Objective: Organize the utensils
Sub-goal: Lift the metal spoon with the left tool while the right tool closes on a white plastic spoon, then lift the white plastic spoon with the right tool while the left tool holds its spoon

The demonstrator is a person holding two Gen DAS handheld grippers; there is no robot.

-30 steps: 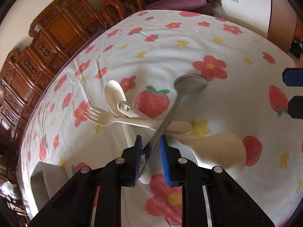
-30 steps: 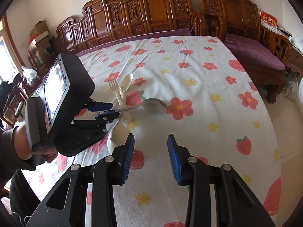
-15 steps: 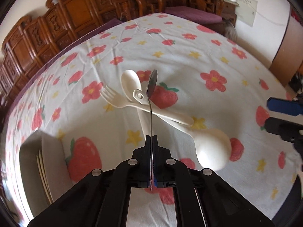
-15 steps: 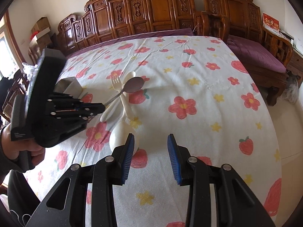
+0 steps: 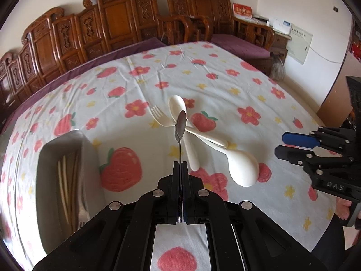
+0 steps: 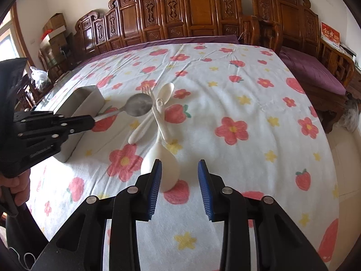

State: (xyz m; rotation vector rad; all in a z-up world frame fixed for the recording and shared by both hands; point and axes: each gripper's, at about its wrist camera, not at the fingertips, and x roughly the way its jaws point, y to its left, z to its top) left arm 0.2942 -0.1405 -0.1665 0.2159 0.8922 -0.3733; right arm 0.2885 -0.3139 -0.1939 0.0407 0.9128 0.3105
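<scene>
My left gripper [image 5: 181, 164] is shut on a metal spoon [image 5: 180, 126], held by its handle in the air, bowl forward. It also shows in the right wrist view [image 6: 138, 105] above the table near the metal tray [image 6: 86, 99]. A cream fork [image 5: 161, 118], a cream spoon [image 5: 178, 106] and a cream rice paddle [image 5: 242, 169] lie crossed on the floral cloth. My right gripper [image 6: 179, 180] is open and empty, just above the paddle's blade [image 6: 162, 164].
The metal tray [image 5: 90, 158] at the left holds chopsticks [image 5: 64, 185] and a fork. Carved wooden chairs [image 6: 196, 6] line the far side. The table edge drops off at the right [image 6: 327, 135].
My left gripper closed on the metal spoon, lifted it off the cloth and swung it left toward the tray. My right gripper stayed open and barely moved.
</scene>
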